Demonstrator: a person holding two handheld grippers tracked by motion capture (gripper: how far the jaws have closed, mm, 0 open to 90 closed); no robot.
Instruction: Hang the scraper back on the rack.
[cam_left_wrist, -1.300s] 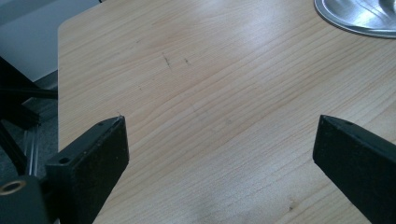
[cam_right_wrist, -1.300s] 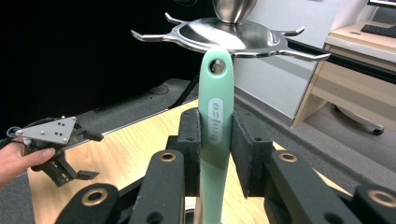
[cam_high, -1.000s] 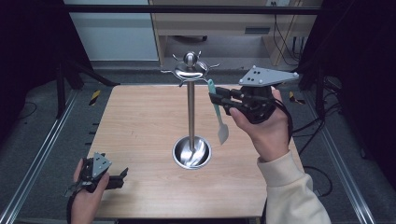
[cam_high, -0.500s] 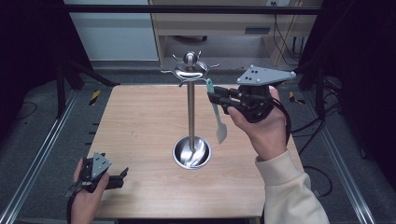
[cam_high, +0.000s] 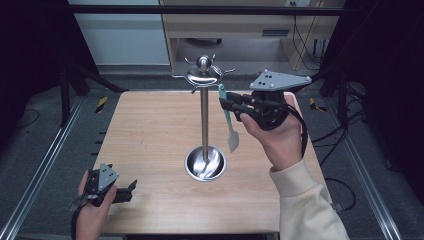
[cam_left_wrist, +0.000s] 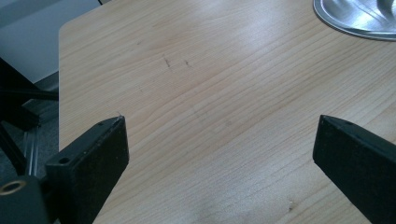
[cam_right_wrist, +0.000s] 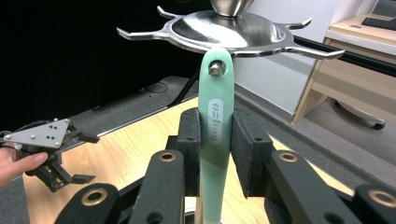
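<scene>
A steel utensil stand (cam_high: 204, 120) rises mid-table, its hooked crown (cam_high: 203, 75) on top and its round base (cam_high: 205, 164) below. My right gripper (cam_high: 226, 104) is shut on the teal handle of a white-bladed spatula (cam_high: 232, 137), which hangs to the right of the pole. In the right gripper view the handle (cam_right_wrist: 215, 121) stands upright between the jaws, and the hole at its top sits on a hook tip (cam_right_wrist: 215, 69) under the crown (cam_right_wrist: 229, 30). My left gripper (cam_high: 131, 190) rests open near the table's front left corner, and its jaws (cam_left_wrist: 219, 123) frame bare wood.
The wooden table (cam_high: 150, 130) has metal rails along both sides. A desk and cables lie beyond the far edge. The stand's base (cam_left_wrist: 359, 18) lies ahead of the left gripper. The left gripper (cam_right_wrist: 91, 157) shows far off in the right gripper view.
My right gripper has carried the spatula a little left, closer to the stand's crown. The left hand and its gripper have not moved.
</scene>
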